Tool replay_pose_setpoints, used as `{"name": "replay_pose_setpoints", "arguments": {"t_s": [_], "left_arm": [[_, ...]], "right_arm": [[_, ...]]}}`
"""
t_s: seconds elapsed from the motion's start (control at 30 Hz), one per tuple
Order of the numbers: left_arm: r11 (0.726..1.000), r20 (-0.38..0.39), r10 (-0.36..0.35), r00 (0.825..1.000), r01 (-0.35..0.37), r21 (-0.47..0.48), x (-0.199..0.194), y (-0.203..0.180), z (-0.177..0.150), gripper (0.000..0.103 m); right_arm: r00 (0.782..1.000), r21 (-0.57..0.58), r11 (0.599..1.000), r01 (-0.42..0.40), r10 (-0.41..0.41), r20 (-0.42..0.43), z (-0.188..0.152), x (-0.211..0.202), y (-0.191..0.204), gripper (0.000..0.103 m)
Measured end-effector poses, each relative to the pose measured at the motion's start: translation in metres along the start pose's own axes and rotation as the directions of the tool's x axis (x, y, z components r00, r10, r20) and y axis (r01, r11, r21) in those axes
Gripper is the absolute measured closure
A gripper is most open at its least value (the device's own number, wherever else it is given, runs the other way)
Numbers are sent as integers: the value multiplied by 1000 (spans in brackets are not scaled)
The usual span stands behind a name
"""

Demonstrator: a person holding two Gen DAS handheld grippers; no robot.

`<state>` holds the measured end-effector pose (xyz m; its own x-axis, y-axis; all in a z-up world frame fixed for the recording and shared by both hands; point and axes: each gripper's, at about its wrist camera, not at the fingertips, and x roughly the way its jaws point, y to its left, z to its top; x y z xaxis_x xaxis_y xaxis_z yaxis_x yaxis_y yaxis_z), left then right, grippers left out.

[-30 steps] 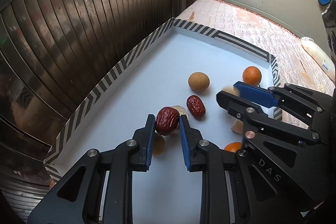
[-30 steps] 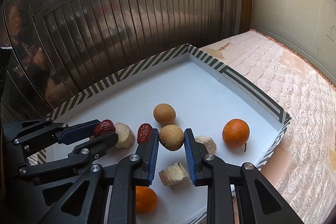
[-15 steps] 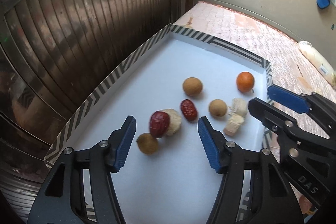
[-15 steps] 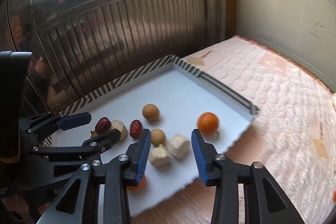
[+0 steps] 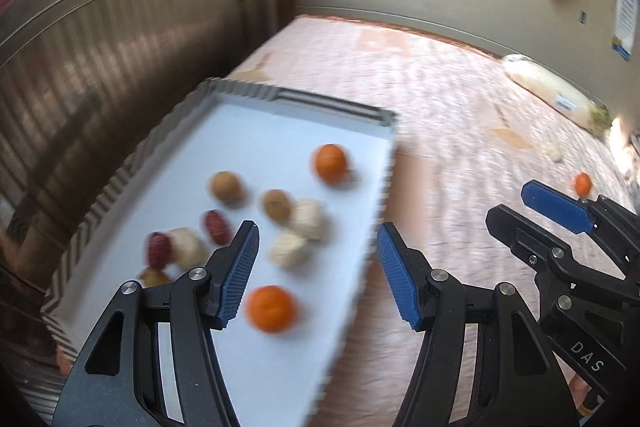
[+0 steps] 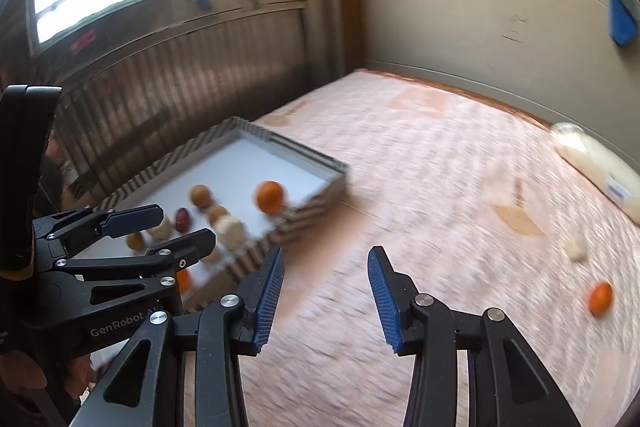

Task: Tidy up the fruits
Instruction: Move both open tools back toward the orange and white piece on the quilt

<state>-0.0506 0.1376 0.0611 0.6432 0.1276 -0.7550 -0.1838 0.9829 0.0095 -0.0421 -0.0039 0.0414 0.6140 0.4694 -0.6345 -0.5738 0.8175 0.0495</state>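
A white tray with a striped rim (image 5: 280, 95) lies on the floor mat. It holds two oranges (image 5: 330, 163), two brown longans (image 5: 226, 187), two red dates (image 5: 216, 227) and pale chunks (image 5: 308, 219). My left gripper (image 5: 316, 247) hovers open over the tray's near right edge, with nothing between its pads. My right gripper (image 6: 326, 267) is over the bare mat to the right of the tray; its jaws are opening and are empty. A loose orange (image 6: 600, 299) and a pale chunk (image 6: 576, 247) lie on the mat far right. Both views are motion-blurred.
A ribbed metal shutter (image 6: 180, 87) stands behind and left of the tray. A grey wall (image 6: 500, 7) bounds the far side. A white bag (image 6: 596, 159) lies by that wall. Patterned pink mat (image 6: 440, 187) stretches right of the tray.
The left gripper let go of a red date and the right let go of a longan; both opened. Both pulled back and swung right, away from the tray.
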Motion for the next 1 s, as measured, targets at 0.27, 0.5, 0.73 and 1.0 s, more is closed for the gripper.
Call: {"name": "replay_pose_setpoints", "arguments": {"t_s": [0.27,0.5,0.73,1.0], "left_arm": [[994,11,-71,997,70,86,2,-57,7,41],[981,3,-125,992,123,147,2,-98,8,41],[965,-27,-171,985,173,200,8,-136,10,41],[944,-66,-228,971,237,229,21,-176,25,41]], "right_arm": [[996,77,993,86,-86,-5,-18,-30,-49,61],[985,134,976,171,-171,-13,-35,-54,-94,61],[968,185,951,249,-241,-62,-55,-70,-141,60],[948,270,909,317,-297,-112,-67,-71,-203,60]]}}
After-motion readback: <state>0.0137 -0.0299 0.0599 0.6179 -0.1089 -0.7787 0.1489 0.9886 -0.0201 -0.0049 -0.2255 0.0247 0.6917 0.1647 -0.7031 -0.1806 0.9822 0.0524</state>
